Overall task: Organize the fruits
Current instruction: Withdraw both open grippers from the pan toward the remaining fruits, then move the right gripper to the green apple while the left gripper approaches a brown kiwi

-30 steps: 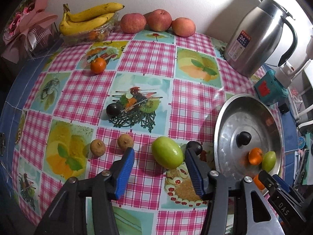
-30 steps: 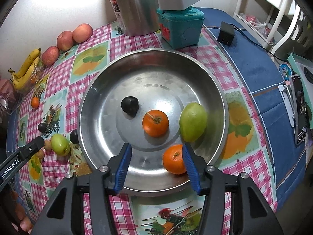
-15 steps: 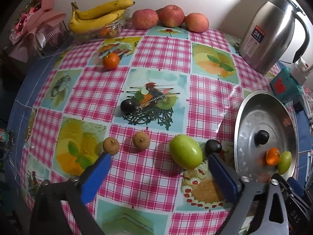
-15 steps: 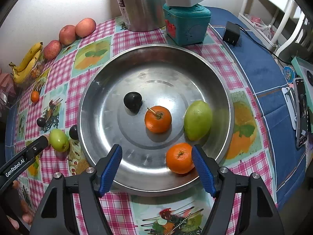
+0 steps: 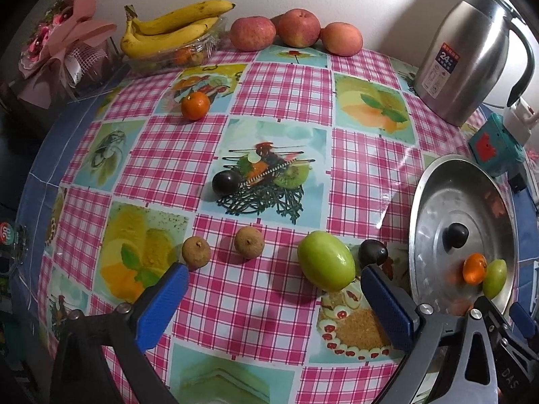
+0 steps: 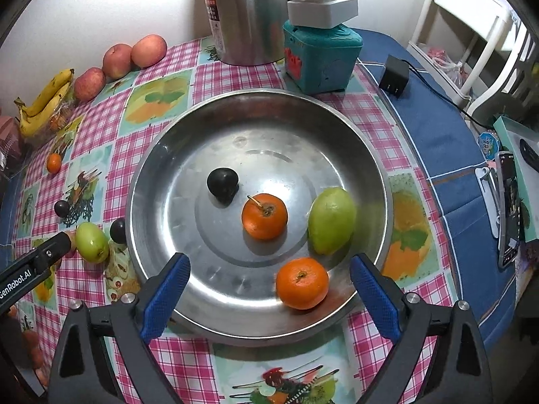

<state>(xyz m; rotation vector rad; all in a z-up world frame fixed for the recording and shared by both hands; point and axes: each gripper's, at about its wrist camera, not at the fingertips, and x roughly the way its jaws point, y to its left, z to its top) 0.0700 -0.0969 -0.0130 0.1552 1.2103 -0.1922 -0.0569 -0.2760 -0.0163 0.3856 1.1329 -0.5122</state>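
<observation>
In the right wrist view the right claw (image 6: 269,286) has just been opening and stands spread; the mandarin (image 6: 302,282) lies free between its pads, low in the steel bowl (image 6: 161,175). The left claw (image 5: 271,298) gapes empty, a green fruit (image 5: 326,261) just above its right pad on the bench (image 5: 235,303).

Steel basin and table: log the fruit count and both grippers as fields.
in basin: steel basin holds a dark plum, two oranges, a green fruit
loose on table: green fruit, two dark plums, two brown longans, one orange
left gripper: open, empty
right gripper: just opened, orange loose between the jaws
</observation>
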